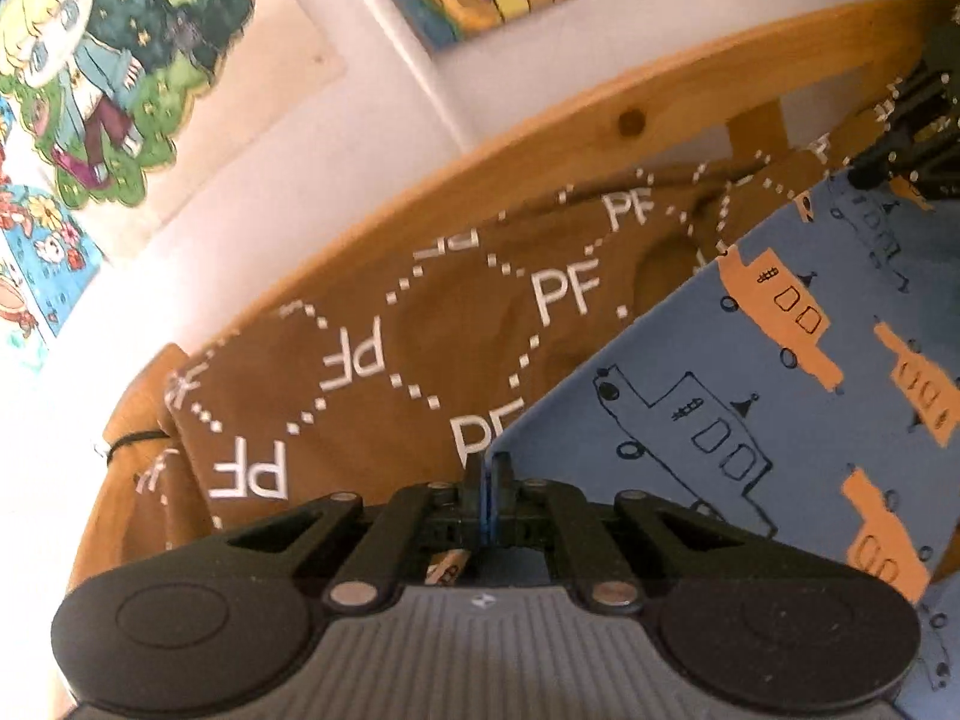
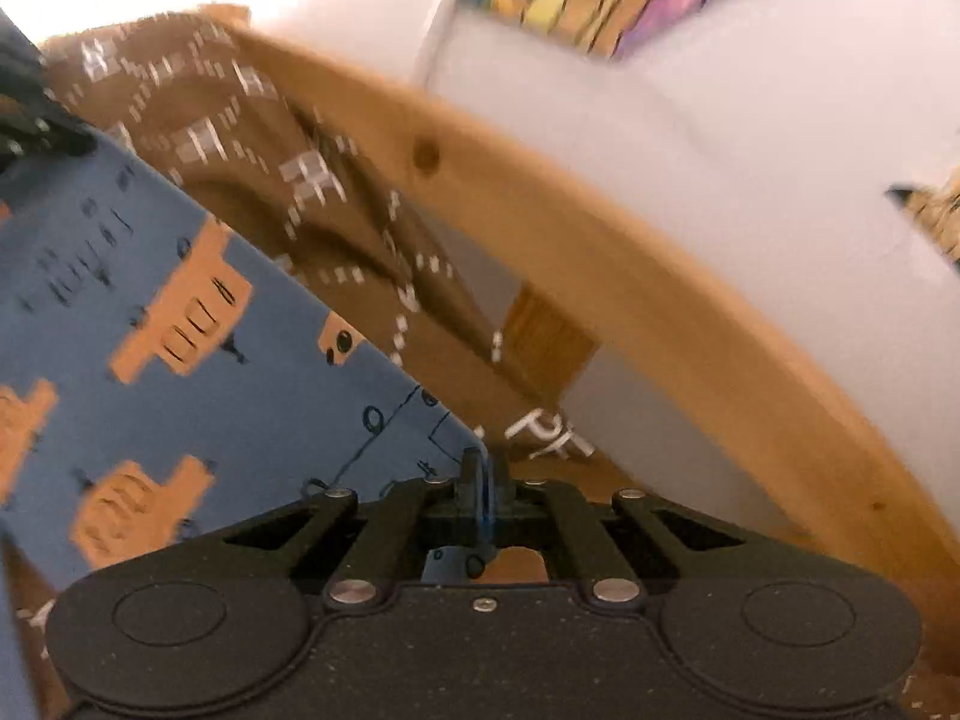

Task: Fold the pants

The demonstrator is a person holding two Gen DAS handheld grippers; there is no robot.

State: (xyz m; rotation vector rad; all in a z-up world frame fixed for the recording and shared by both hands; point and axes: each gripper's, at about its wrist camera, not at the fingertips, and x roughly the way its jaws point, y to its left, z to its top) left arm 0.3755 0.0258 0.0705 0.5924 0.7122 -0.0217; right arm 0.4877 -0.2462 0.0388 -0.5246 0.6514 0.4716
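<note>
Both black two-finger grippers, left point(image 1: 487, 471) and right point(image 2: 485, 468), we find clamped tight on corners of blue boat-printed cotton pants point(image 1: 750, 384) above brown "PF" bedding point(image 1: 372, 360).

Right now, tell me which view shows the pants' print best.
Left wrist: the blue pants show sharp boat outlines and orange shapes. The right wrist view shows the same pants blurred by motion, its print smeared.
</note>
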